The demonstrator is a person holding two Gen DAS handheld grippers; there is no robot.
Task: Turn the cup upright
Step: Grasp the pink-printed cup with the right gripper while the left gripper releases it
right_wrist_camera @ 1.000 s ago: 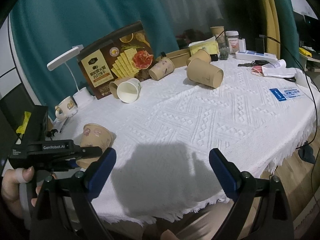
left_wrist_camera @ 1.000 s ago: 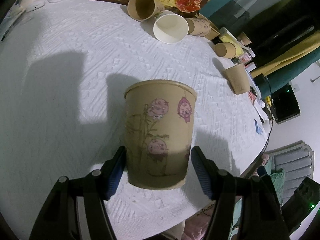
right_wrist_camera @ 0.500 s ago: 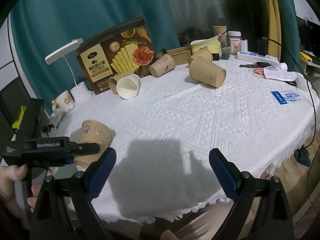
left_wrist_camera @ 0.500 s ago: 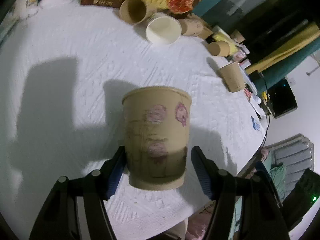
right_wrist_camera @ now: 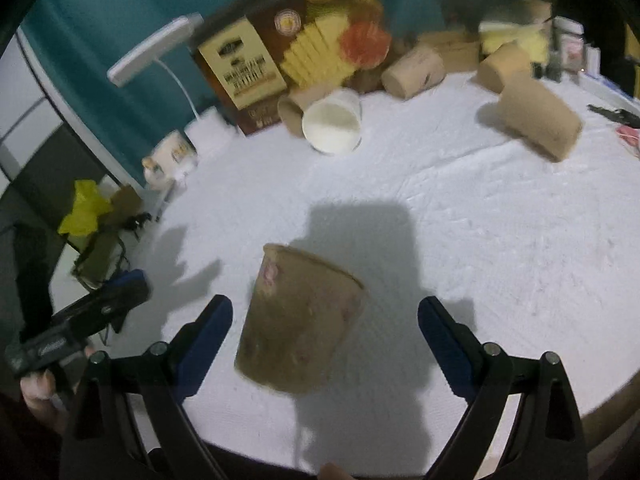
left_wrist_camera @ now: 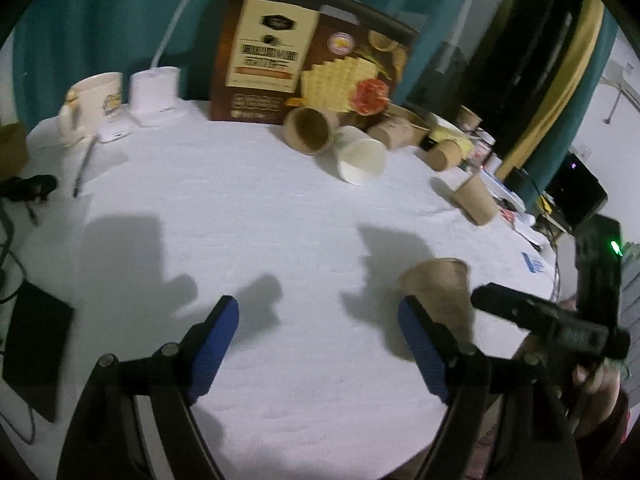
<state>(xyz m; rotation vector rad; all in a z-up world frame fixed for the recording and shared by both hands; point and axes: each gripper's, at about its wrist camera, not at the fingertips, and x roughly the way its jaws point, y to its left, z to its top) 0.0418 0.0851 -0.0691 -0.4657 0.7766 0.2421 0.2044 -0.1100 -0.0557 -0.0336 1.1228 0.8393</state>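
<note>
Left wrist view first: the left hand-held gripper (left_wrist_camera: 318,344) is spread, its blue pads having just been opening, and nothing sits between them but bare white textured cloth on the desk (left_wrist_camera: 260,216). The brown paper cup with pink cartoon prints (left_wrist_camera: 440,294) stands upright, mouth up, just behind the right-hand finger, outside the gap. Off at the right edge there's the right hand-held gripper (left_wrist_camera: 548,320), black and blurred, gripped by a hand (left_wrist_camera: 596,384). At the back, a brown cracker box (left_wrist_camera: 308,60) stands against the teal curtain (left_wrist_camera: 100,20), with a brown paper cup lying on its side (left_wrist_camera: 310,130) and a white paper cup lying on its side (left_wrist_camera: 360,156) right in front of it. A cream mug (left_wrist_camera: 94,98) is at far left beside a white lamp base (left_wrist_camera: 156,94).

Over to the right wrist view: the right hand-held gripper (right_wrist_camera: 324,332) is wide apart, and the printed cup (right_wrist_camera: 298,322) stands between the fingers, nearer the left one, neither pad touching it. It's blurred here. The left hand-held gripper (right_wrist_camera: 112,300) pokes in at lower left. Another plain brown cup (right_wrist_camera: 538,118) lies on its side far right.
</note>
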